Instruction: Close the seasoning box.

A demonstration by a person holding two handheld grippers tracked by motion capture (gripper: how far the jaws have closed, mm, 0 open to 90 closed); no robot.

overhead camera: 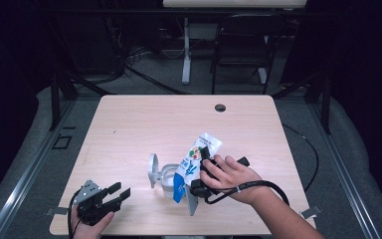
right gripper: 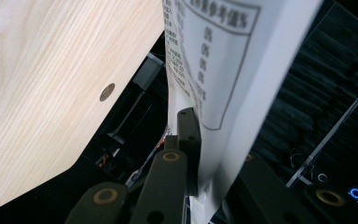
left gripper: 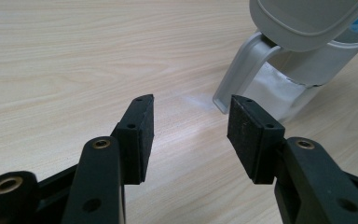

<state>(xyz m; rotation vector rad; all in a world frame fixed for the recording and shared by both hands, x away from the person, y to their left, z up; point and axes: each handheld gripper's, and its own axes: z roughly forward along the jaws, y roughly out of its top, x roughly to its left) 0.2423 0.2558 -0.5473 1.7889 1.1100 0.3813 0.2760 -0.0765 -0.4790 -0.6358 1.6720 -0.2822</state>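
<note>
Near front of table, high view:
- table (overhead camera: 144, 119): light wood, mostly bare, round hole near far edge
- container (overhead camera: 166, 180): clear jug-like vessel with grey handle and flipped-up lid, standing upright at centre front
- pouch (overhead camera: 193, 162): white printed bag with blue lower corner, tilted, lower end over container mouth, upper end up and to right
- right gripper (overhead camera: 205, 158): gripped by right hand (overhead camera: 231, 177), clamped on upper part of pouch, holding it raised over container
- left gripper (overhead camera: 117, 191): at front left corner, held low, well apart from container, pointing toward it
- progress: looks like pouring or emptying pouch into container; pouch already lifted and tipped, pour itself probably under way or about to begin; contents inside container hard to make out

Left gripper view:
- jaws: spread wide, nothing between, pads bare, hovering just above tabletop
- container (left gripper: 279, 79): ahead and to right, grey handle and lid edge close, not touched
- left to do: possibly steady container; not yet engaged

Right gripper view:
- pouch (right gripper: 223, 60): back panel with printed table of text, pinched between jaws, hanging across frame
- jaws: closed tight on pouch film, one pad plainly visible against it, other mostly hidden behind film
- table (right gripper: 42, 84): seen at steep tilt, so gripper rotated strongly
</note>
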